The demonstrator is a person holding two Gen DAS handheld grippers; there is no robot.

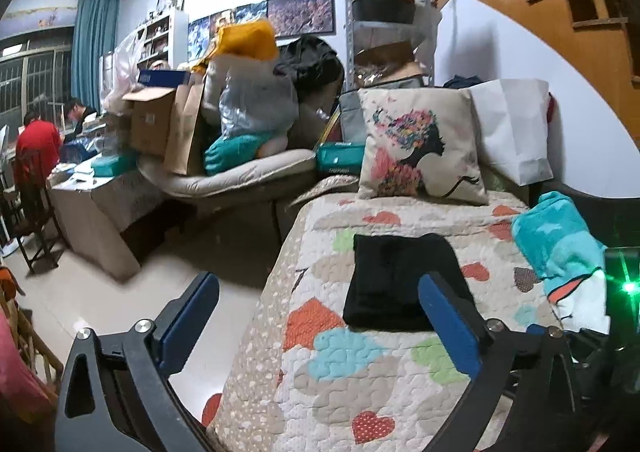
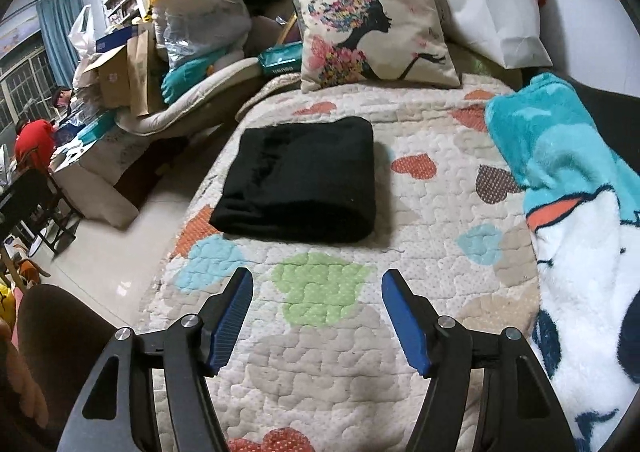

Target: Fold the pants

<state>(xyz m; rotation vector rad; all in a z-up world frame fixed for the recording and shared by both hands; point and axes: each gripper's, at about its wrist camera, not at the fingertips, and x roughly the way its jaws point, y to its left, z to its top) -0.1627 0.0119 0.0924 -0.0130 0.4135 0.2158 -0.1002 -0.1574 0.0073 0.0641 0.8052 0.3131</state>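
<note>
Your left tongs (image 1: 316,326) gape wide and empty, one finger (image 1: 448,326) covering the near right corner of the folded black pants (image 2: 298,179). Right tongs (image 2: 316,318), half-spread and empty, show them whole, mid-bed on the quilt (image 2: 420,252).

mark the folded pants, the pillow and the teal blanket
pants (image 2: 298,179): right wrist view, middle of top layer
pillow (image 2: 376,23): right wrist view, printed front
blanket (image 2: 548,139): right wrist view, teal part

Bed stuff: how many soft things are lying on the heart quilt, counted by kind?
Black folded pants: 1
Picture pillow: 1
Fluffy teal and white blanket: 1
Total: 3
</note>
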